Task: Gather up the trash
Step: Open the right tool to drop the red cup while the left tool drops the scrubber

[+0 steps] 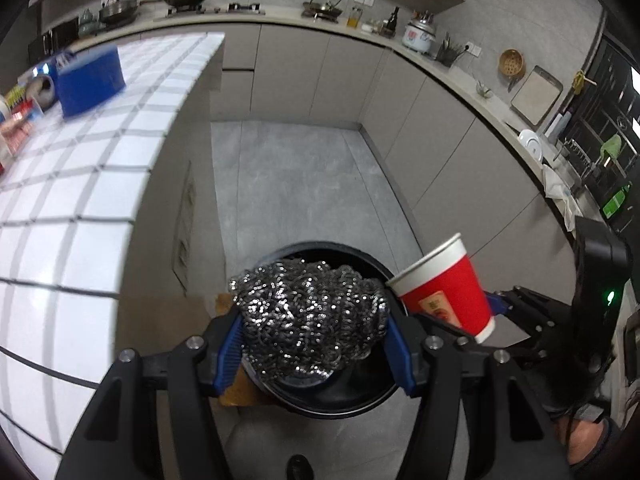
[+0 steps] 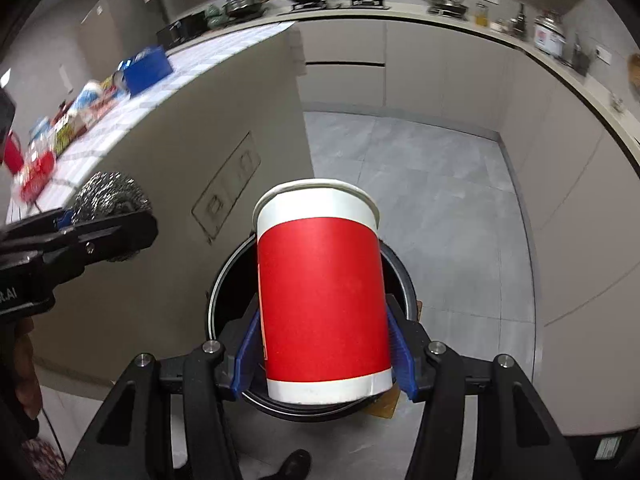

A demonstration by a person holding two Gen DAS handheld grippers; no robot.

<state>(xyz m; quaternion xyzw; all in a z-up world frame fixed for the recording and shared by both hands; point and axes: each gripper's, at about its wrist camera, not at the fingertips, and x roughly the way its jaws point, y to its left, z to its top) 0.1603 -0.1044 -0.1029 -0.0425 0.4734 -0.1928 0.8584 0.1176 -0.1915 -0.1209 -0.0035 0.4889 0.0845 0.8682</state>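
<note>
My left hand-held gripper (image 1: 314, 344) pinches the steel scourer (image 1: 310, 316), my right hand-held gripper (image 2: 324, 354) the red cup (image 2: 322, 300); released off-centre, either could miss the bin (image 2: 404, 276) at lower centre.

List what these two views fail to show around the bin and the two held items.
- Bin contents: both views, hidden by the steel scourer and red paper cup.
- Cup's inside: both views, mouth faces away.
- Items on the tiled counter: both views, blurred.
- Cardboard under bin: mostly covered.
</note>
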